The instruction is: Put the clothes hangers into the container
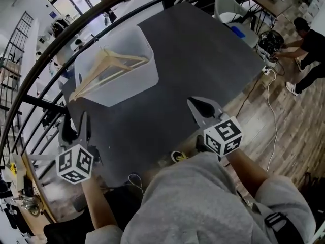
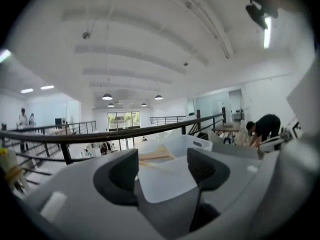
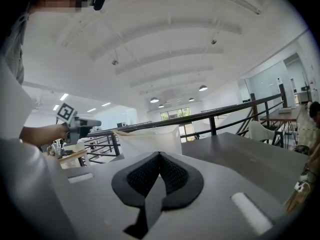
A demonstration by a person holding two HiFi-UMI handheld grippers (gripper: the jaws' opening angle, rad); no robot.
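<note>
Clothes hangers of pale wood [image 1: 109, 65] lie slantwise in the white translucent plastic container [image 1: 133, 88], with one end poking over its rim. The container sits on the dark grey table [image 1: 203, 55], toward the far left corner, beside the black railing [image 2: 100, 135]. Your left gripper [image 1: 75, 127] hangs off the table's left edge, jaws spread wide with nothing between them. Your right gripper [image 1: 205, 111] hovers over the table's near edge, jaws pressed together, empty.

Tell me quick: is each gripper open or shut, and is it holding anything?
Left gripper: open, nothing between its jaws.
Right gripper: shut, holding nothing.
</note>
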